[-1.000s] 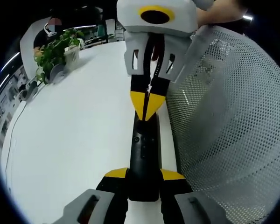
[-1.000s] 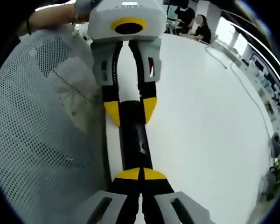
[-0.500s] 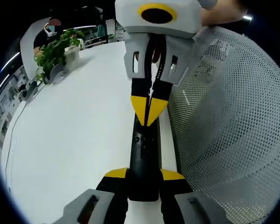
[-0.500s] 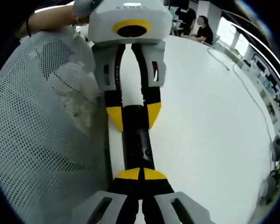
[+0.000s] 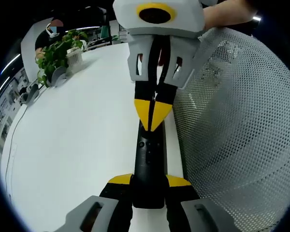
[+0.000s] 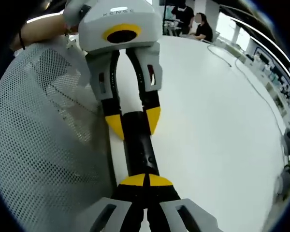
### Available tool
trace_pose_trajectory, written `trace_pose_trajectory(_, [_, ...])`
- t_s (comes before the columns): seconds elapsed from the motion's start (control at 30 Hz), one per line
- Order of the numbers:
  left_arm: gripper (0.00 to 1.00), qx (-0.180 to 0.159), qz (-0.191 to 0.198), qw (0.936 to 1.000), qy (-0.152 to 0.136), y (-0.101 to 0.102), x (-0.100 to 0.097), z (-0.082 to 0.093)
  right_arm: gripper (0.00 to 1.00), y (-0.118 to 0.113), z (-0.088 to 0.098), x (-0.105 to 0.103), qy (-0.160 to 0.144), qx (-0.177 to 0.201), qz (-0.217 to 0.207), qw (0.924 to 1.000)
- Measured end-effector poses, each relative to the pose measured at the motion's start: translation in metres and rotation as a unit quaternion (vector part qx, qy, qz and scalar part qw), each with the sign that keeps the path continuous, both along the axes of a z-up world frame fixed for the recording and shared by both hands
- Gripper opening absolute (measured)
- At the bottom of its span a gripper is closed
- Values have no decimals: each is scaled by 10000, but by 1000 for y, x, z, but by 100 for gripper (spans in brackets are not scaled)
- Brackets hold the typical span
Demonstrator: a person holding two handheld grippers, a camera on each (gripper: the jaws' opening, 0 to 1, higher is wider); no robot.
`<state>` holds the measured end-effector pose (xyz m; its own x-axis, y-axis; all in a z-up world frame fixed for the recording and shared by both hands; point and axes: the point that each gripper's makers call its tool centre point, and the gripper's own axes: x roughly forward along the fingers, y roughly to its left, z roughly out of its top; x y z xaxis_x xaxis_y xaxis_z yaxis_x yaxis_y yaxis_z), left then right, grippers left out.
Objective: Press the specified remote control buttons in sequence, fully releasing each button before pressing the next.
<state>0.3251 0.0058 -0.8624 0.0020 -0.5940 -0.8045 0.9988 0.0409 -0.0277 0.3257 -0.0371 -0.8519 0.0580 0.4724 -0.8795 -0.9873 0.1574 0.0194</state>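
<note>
1. White and broad, the table (image 5: 77, 135) runs back toward an office area, where a leafy green plant (image 5: 55, 55) stands in a pale pot (image 5: 75, 57) near the far edge in the left gripper view.
2. A grey mesh surface (image 5: 237, 125), perhaps a chair back or a basket, lies just beside the table edge; whether it holds anything cannot be told.
3. The black remote control (image 5: 149, 159) lies lengthwise on the table close to the mesh, with small buttons visible on its upper face.
4. In the left gripper view, the left gripper (image 5: 149, 186) has its yellow-tipped jaws spread to either side of the remote's near end, pinching it at the sides.
5. In the right gripper view the same gripper (image 6: 134, 121) shows from the far side, its jaws flanking the remote (image 6: 140, 154).
6. The right gripper (image 6: 146, 181) has its yellow tips pressed together into one point, which sits on or just over the remote's top face; contact cannot be told.
7. From the left gripper view that closed point (image 5: 152, 113) angles down onto the remote's far part.
8. People sit at the far end of the table in the right gripper view, and a cable (image 6: 251, 87) trails across the surface.
</note>
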Motion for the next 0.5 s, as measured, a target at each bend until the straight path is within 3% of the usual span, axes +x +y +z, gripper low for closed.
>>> trace_pose_trajectory(0.5, [25,5,-6,10000,3,0,0,0,0,5,-3,0,-236,-213,306,9990])
